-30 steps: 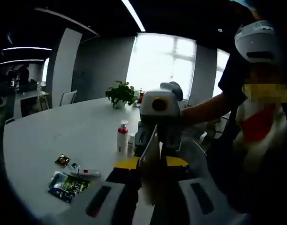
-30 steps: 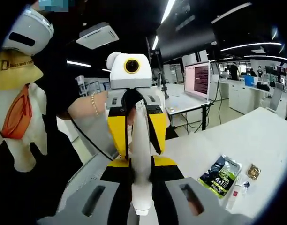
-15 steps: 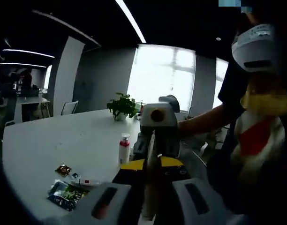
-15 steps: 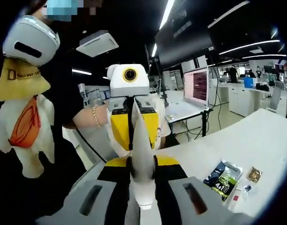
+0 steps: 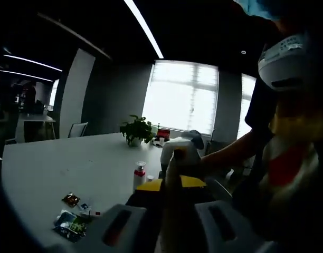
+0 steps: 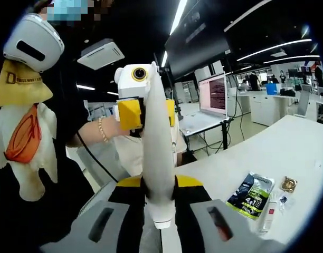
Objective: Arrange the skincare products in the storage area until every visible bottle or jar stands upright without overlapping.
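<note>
While a pale tapered tube (image 6: 157,153) stands up between the right claw's (image 6: 160,224) jaws, its broad capped end sits low against the claw body and its flat crimped tail points up and away. It looks like a soft squeeze tube: light, easy to dent, smooth enough to slide, so I judge the firmer shoulder near the cap to be the safer place to pinch rather than the thin tail. The right claw is clamped on it there. In the left gripper view the same tube (image 5: 171,200) rises between that view's jaws too, but whether the left claw (image 5: 169,232) pinches it or merely stands around it I cannot tell.

Further out, a small white bottle with a red band (image 5: 139,175) stands upright on the white surface (image 5: 56,163), apart from everything else; rigid and light by its look, it would be taken around the body below the cap. Near the surface's edge lie a dark green sachet (image 6: 250,195), a small gold-wrapped item (image 6: 288,184) and a thin white tube with red marking (image 6: 267,216), all flat and close together, the thin tube touching or nearly touching the sachet. A potted plant (image 5: 136,129) stands at the far end. No tray or box for storage can be made out.
</note>
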`<action>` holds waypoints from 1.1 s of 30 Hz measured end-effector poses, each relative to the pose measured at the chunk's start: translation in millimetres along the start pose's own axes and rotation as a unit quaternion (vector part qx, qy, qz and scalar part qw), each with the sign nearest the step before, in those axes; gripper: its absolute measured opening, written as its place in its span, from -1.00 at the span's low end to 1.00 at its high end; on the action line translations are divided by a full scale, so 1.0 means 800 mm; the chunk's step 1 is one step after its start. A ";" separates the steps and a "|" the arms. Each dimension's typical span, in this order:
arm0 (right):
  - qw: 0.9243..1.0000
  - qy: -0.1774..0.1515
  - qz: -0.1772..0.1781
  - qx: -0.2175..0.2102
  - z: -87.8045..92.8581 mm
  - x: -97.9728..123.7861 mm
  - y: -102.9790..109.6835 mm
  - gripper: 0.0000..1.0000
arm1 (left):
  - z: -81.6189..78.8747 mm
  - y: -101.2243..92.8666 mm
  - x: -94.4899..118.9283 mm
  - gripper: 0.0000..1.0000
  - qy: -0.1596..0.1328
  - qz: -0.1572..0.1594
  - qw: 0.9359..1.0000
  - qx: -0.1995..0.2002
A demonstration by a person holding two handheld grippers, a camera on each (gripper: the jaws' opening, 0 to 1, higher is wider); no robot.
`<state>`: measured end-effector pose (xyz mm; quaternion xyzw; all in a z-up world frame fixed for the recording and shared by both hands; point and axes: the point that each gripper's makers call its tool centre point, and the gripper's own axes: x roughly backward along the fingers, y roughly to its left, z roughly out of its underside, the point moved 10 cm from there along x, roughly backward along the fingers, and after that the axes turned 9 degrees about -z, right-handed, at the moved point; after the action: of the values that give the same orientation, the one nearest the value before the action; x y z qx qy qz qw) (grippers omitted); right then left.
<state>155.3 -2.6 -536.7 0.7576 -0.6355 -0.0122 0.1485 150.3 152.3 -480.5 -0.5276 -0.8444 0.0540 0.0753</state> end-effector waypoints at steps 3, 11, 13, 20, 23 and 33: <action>0.999 0.036 0.005 0.018 0.002 0.001 -0.001 -0.64 | 0.002 -0.004 -0.003 -0.67 0.025 -0.001 0.999 -0.026; 0.995 0.081 0.006 0.049 0.005 0.003 -0.002 -0.67 | 0.004 -0.010 -0.005 -0.58 0.094 -0.012 0.992 -0.081; 0.994 0.091 0.004 0.057 0.004 0.002 -0.003 -0.67 | 0.003 -0.013 -0.006 -0.57 0.118 -0.012 0.988 -0.101; 0.993 0.094 -0.002 0.068 0.001 0.000 -0.003 -0.67 | 0.012 -0.023 -0.008 -0.57 0.179 -0.019 0.974 -0.135; 0.992 0.101 -0.007 0.075 0.001 0.000 -0.002 -0.66 | 0.012 -0.024 -0.006 -0.60 0.173 -0.027 0.977 -0.118; 0.992 0.093 0.018 0.087 0.003 0.011 0.007 -0.57 | 0.011 -0.029 -0.008 -0.66 0.167 -0.046 0.977 -0.123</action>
<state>151.1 -12.0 -536.1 0.7542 -0.6308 0.1165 0.1404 131.3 136.7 -485.4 -0.4949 -0.8436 -0.1422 0.1523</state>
